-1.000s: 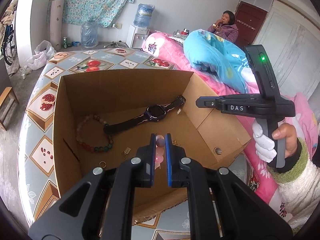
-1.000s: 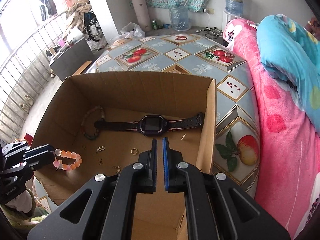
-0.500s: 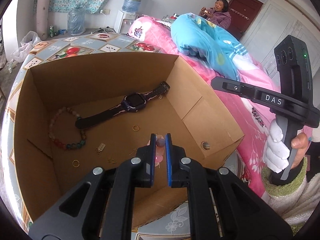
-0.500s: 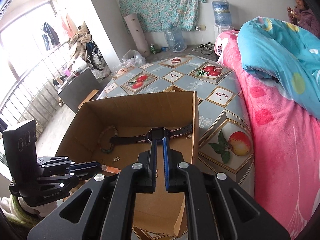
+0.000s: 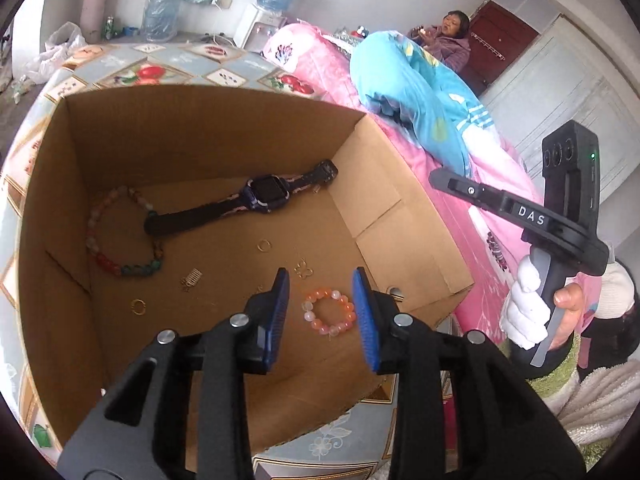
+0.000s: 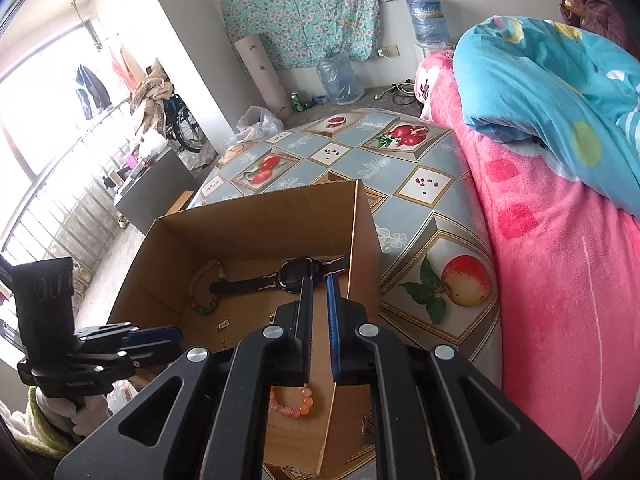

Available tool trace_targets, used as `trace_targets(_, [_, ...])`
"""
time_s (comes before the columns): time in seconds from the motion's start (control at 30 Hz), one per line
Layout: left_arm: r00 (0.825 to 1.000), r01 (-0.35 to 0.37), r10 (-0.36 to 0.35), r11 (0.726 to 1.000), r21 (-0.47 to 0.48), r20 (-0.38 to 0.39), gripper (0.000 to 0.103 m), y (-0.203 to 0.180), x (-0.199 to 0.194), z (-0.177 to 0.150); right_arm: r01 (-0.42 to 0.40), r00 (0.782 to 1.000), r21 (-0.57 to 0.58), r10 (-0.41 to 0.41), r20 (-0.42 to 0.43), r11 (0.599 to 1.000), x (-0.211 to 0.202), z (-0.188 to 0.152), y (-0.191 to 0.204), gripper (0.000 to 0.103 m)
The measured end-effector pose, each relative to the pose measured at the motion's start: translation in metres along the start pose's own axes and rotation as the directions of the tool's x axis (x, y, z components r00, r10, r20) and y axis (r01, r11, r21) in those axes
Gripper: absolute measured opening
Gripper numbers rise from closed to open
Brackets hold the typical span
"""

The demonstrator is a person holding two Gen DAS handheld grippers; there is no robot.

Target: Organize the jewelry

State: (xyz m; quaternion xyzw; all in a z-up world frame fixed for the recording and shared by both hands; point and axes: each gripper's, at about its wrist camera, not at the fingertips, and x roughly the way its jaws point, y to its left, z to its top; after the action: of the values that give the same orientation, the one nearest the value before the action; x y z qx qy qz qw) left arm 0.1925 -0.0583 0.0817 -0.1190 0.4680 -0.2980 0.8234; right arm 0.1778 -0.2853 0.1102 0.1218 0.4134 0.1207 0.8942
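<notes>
left gripper (image 5: pixel 320 312) jaws opening, nothing pinched; pink bracelet (image 5: pixel 329 315) lies on box (image 5: pixel 208 132) floor. right gripper (image 6: pixel 319 332) pressed together, empty. bracelet could be dragged w/ pads if grazed.

Home bedrm: bed w/ quilt (image 6: pixel 552 64), water jugs (image 6: pixel 340 78).

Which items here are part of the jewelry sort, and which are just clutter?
Job:
- cardboard box
- orange bead bracelet, on the box floor below the opening jaws of the left gripper
- multicolour bead bracelet
- watch
- gold rings and small charms

Lying about:
- blue quilt
- pink blanket
- water jugs
- fruit-print tablecloth
</notes>
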Motion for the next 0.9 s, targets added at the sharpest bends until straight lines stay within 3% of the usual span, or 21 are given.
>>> trace_targets(0.07, [0.997, -0.048, 0.047, 0.999, 0.021, 0.059, 0.035, 0.000, -0.017, 0.001, 0.003, 1.000, 0.007, -0.003, 0.001, 1.000, -0.002, -0.002, 0.001, 0.010])
trace_targets(0.13, [0.988, -0.104, 0.099, 0.994, 0.035, 0.122, 0.045, 0.002, -0.036, 0.000, 0.013, 1.000, 0.015, -0.013, 0.006, 1.000, -0.005, -0.004, -0.001, 0.025])
trace_targets(0.27, [0.951, -0.244, 0.235, 0.970, 0.020, 0.201, 0.056, 0.017, -0.071, -0.003, 0.032, 0.999, 0.043, -0.032, 0.000, 0.999, -0.008, -0.012, -0.007, 0.030])
trace_targets(0.33, [0.933, -0.302, 0.298, 0.953, -0.011, 0.201, 0.065, 0.031, -0.082, -0.008, 0.040, 0.999, 0.067, -0.039, -0.017, 0.997, -0.006, -0.017, -0.012, 0.036])
trace_targets(0.47, [0.902, -0.397, 0.406, 0.914, -0.087, 0.150, 0.067, 0.061, -0.088, -0.021, 0.049, 0.997, 0.116, -0.043, -0.062, 0.992, 0.000, -0.029, -0.019, 0.040])
trace_targets(0.67, [0.916, -0.364, 0.389, 0.909, -0.204, 0.101, 0.067, 0.094, -0.088, -0.038, 0.051, 0.992, 0.159, -0.032, -0.120, 0.986, 0.012, -0.041, -0.021, 0.043])
trace_targets(0.9, [0.938, -0.305, 0.336, 0.916, -0.261, 0.084, 0.069, 0.104, -0.079, -0.044, 0.073, 0.984, 0.152, -0.047, -0.170, 0.986, 0.025, -0.046, -0.015, 0.043])
